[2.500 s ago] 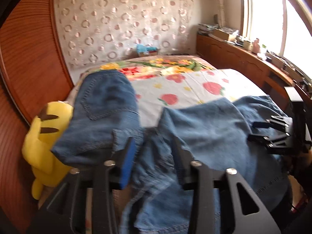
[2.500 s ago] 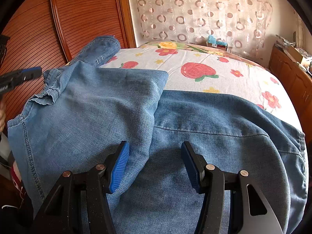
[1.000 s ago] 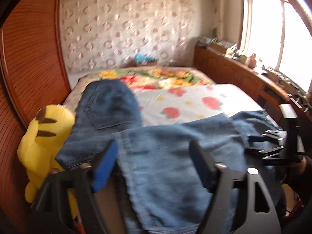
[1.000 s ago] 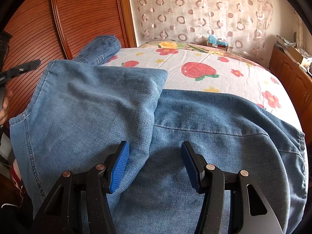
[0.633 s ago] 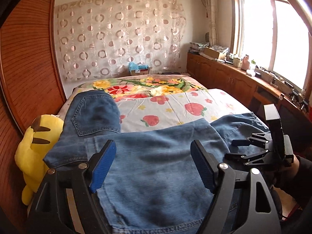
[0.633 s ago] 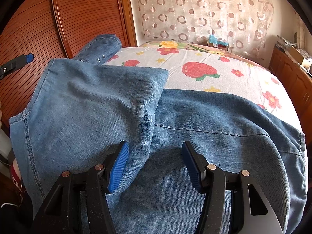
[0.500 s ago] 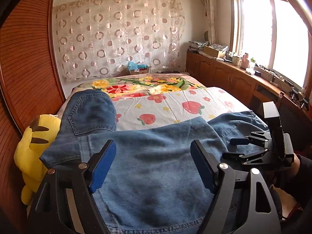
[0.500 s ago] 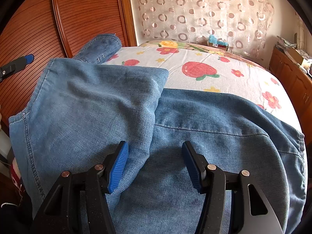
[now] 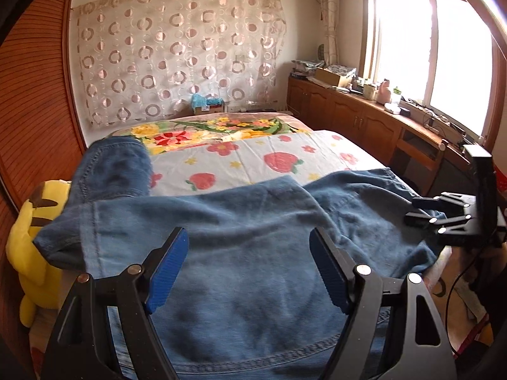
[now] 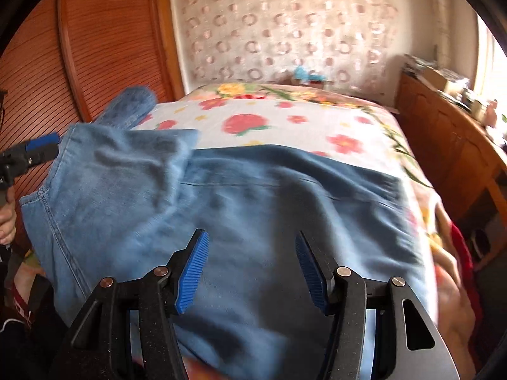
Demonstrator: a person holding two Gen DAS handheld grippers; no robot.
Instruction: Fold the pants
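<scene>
Both spread, left gripper (image 9: 247, 266) and right gripper (image 10: 252, 267) over jeans (image 9: 221, 231) mid-frame: pinch hem edges evenly before folding.

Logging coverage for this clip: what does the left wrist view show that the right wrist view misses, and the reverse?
Left wrist only: the yellow plush toy beside the bed, the bright window, the open right tool. Right wrist only: the open left tool and a red cloth at the bed's edge. Both: the blue denim jeans on the floral bedsheet.
</scene>
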